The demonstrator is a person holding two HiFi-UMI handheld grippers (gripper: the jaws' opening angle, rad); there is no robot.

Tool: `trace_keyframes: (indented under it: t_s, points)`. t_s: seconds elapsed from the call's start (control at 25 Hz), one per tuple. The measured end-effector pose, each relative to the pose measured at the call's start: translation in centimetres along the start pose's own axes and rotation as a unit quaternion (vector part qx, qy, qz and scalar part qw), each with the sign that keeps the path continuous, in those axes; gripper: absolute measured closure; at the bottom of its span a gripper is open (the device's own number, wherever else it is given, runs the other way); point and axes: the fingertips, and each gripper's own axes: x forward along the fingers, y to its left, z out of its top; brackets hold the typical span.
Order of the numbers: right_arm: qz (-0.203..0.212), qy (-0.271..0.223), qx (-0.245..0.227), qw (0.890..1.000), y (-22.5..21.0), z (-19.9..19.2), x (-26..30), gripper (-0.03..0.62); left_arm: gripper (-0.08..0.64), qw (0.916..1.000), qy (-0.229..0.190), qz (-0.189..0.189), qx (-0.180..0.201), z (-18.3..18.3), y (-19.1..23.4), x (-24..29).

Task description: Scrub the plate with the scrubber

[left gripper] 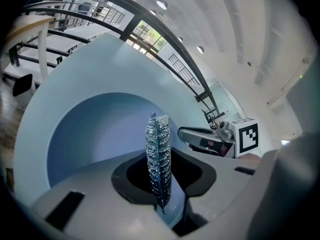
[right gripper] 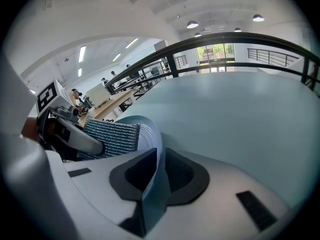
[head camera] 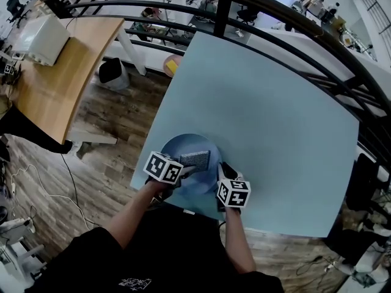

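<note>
Pinching the scrubber (head camera: pixel 195 159) edge-on, the left gripper (left gripper: pixel 161 194) poises it over the blue plate (head camera: pixel 182 144) at the near left edge of the table (head camera: pixel 275 121), while the right gripper (right gripper: pixel 152 184) clamps the plate's near right rim, so scrubbing seems set up but not yet done.

The head view looks steeply down from above the person onto the table's (head camera: pixel 275 115) near edge. The left gripper (head camera: pixel 188 166) view sits low, close behind its jaws, facing far-right across the plate (head camera: pixel 182 144). The right gripper (head camera: pixel 223 170) view, equally close, faces far-left. All three share the plate and scrubber (head camera: pixel 195 159), and each gripper view catches the other gripper.
</note>
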Motion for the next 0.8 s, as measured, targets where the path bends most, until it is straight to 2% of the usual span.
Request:
trace_keyframes:
  t_s: [0.4, 0.8]
  points:
    - [-0.001, -0.008, -0.002, 1.0, -0.2, 0.4, -0.5, 0.548, 0.463, 1.0, 0.004, 0.0, 0.001, 0.1, -0.2, 0.3]
    - [0.005, 0.005, -0.001, 1.0, -0.1, -0.2, 0.1, 0.551, 0.464, 1.0, 0.007, -0.001, 0.0, -0.1, -0.5, 1.1]
